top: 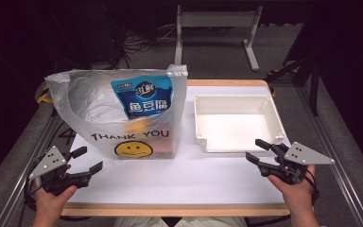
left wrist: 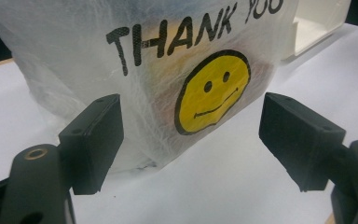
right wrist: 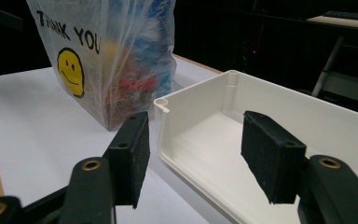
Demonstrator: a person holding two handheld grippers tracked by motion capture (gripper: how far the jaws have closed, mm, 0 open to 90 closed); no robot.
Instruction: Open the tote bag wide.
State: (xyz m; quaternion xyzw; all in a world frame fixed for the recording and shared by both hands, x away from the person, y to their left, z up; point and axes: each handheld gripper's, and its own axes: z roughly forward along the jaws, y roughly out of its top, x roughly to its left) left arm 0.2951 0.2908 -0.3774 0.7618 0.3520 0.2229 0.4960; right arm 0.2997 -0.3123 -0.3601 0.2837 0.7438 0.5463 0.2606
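A white table (top: 179, 182) fills the middle of the high view. At its upper left stands a translucent plastic bag (top: 123, 113) printed THANK YOU, with a blue packet (top: 143, 97) inside and what may be 1 or 2 more items — too blurred to name. A white tray (top: 274, 120) sits centre right. The left gripper (top: 90, 160) — lower left — and right gripper (top: 256, 150), lower right, both gape wide, holding nothing.

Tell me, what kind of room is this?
Probably a lab or workshop set up for recording: a white-topped table, hand-held grippers with cameras, like the right gripper, tangled cables on grey carpet.
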